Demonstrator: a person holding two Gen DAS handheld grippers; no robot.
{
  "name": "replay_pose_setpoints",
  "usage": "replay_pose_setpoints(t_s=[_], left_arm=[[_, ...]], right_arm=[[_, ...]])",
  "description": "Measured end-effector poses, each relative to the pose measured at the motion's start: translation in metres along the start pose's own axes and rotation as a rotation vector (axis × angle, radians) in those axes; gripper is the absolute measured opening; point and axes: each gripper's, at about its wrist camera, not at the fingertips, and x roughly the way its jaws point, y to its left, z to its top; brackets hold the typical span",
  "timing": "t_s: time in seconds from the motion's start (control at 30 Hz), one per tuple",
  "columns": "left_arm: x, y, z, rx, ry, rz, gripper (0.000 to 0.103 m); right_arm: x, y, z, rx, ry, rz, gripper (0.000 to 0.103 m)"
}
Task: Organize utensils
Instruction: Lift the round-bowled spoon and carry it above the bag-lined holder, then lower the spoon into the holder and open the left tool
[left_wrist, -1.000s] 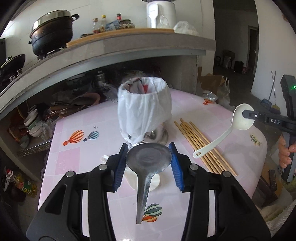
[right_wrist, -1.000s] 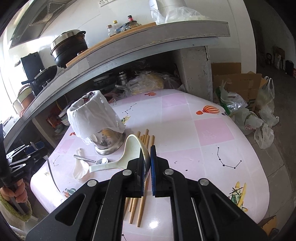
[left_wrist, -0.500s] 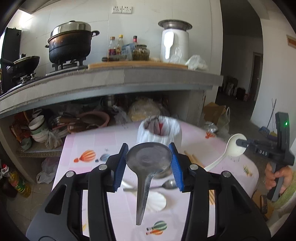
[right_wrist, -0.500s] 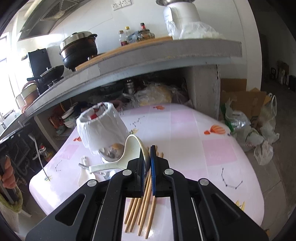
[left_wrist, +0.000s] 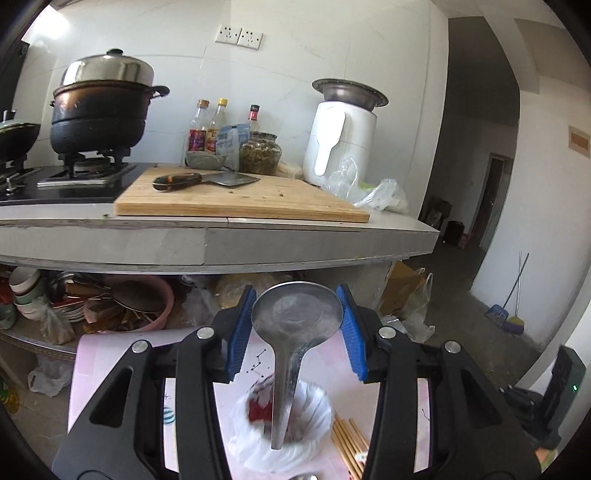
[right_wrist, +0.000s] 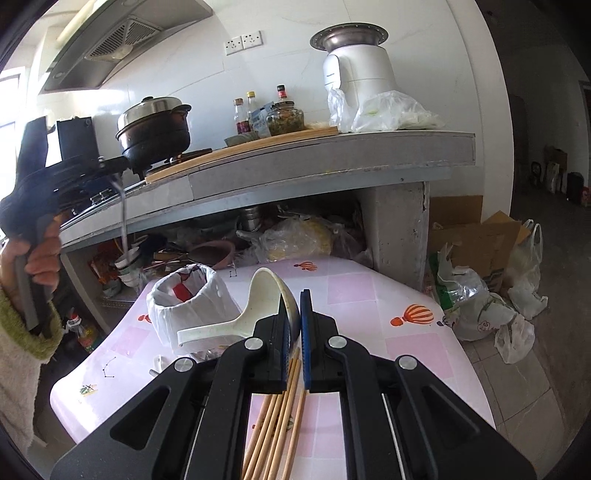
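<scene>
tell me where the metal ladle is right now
The metal ladle is gripped by its bowl in the left tongs, centre of the left wrist view, its handle hanging down over the bag-lined container on the pink table.

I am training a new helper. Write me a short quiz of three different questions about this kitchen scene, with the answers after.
1. True or false: the left gripper holds a metal ladle by its bowl, handle hanging down.
2. What does the right gripper clamp? A) chopsticks B) white ladle C) knife
3. Fill in: the holder on the table is lined with a white plastic ____.

Key:
1. True; the handle hangs over the holder.
2. B; the pads pinch the white ladle at its bowl rim, while the chopsticks lie on the table and the knife on the cutting board.
3. bag
</scene>
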Motion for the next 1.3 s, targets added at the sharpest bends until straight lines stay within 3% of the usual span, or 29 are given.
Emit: replay_pose_setpoints(t_s=[0.23, 0.5, 0.8, 1.07, 1.3], left_arm=[[0.072, 0.008, -0.029, -0.096, 0.082, -0.036, 0.043], [0.108, 0.014, -0.067, -0.126, 0.137, -0.009, 0.043], [0.118, 0.011, -0.099, -0.095, 0.231, 0.031, 0.043], [0.112, 0.005, -0.101, -0.058, 0.231, 0.046, 0.044], [0.070, 0.017, -0.085, -0.096, 0.144, 0.040, 0.064]], right_arm=[[0.010, -0.015, -0.005, 0.034, 0.033, -0.014, 0.006], [0.018, -0.027, -0.012, 0.051, 0.047, -0.015, 0.006], [0.015, -0.031, -0.014, 0.056, 0.051, -0.016, 0.006], [0.002, -0.029, -0.013, 0.045, 0.040, -0.034, 0.006], [-0.007, -0.020, 0.002, 0.013, 0.014, -0.028, 0.006]])
